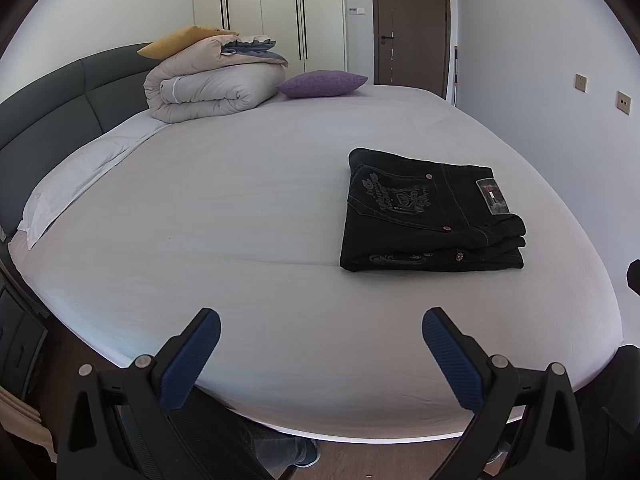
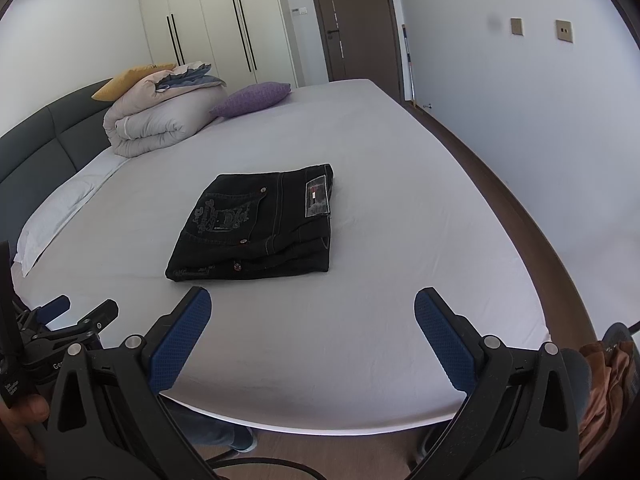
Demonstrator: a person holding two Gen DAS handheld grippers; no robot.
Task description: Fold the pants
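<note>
Black jeans [image 1: 432,216] lie folded into a compact rectangle on the white bed sheet [image 1: 240,220], back pocket embroidery and a leather label facing up. In the right wrist view the same pants [image 2: 260,226] rest mid-bed. My left gripper [image 1: 320,320] hovers open over the bed's near edge, well short and left of the pants, nothing between its blue pads. My right gripper [image 2: 312,304] is open too, just in front of the pants, apart from them. The left gripper [image 2: 82,312] shows at the lower left of the right wrist view.
A rolled duvet [image 1: 212,84] with a yellow pillow [image 1: 180,40] on top and a purple cushion [image 1: 320,84] sit at the far end by the dark headboard [image 1: 48,112]. A white pillow [image 1: 68,188] lies at the left. A wall runs along the right; a door [image 1: 412,24] stands behind.
</note>
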